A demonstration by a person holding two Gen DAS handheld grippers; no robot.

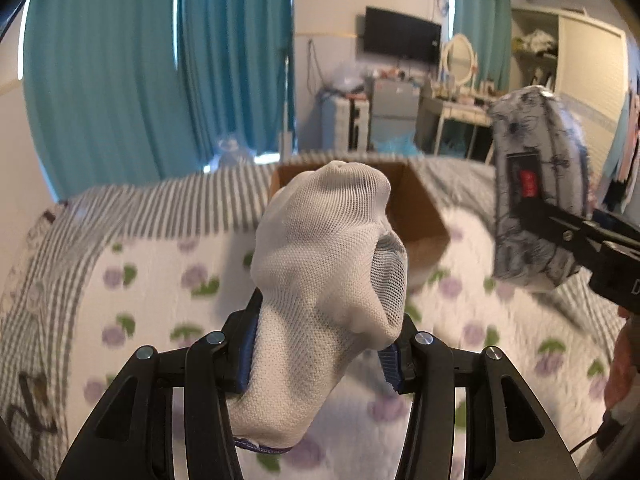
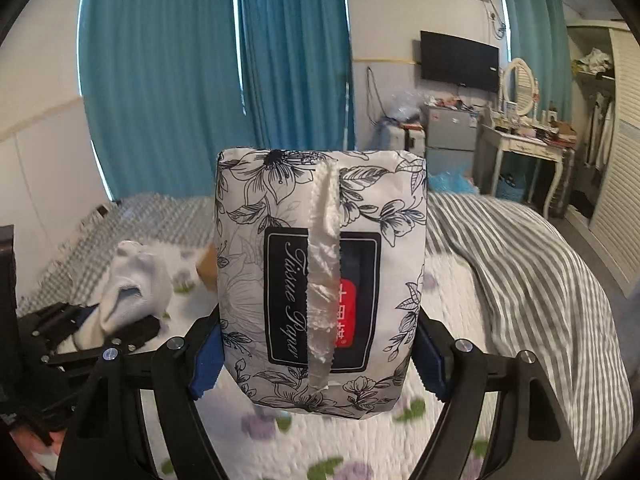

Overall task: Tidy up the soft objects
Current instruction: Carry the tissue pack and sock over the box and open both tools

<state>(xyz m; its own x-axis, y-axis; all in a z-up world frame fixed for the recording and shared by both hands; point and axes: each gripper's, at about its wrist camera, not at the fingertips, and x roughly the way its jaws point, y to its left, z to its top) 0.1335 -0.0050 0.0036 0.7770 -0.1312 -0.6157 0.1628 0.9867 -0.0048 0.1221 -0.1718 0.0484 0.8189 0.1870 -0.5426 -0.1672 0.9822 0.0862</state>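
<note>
Your left gripper (image 1: pixel 324 360) clamps a white mesh sock (image 1: pixel 328 280); your right gripper (image 2: pixel 320 356) clamps a floral tissue pack (image 2: pixel 320 280). Only the left view shows the cardboard box (image 1: pixel 416 216) clearly, on the bed (image 1: pixel 160 272).

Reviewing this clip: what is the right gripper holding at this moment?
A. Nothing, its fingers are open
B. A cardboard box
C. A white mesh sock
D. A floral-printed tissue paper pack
D. In the right wrist view the right gripper is shut on the tissue pack, whose label reads "Tissue Paper", while the white sock sits in the left gripper and the cardboard box rests on the bed.
</note>
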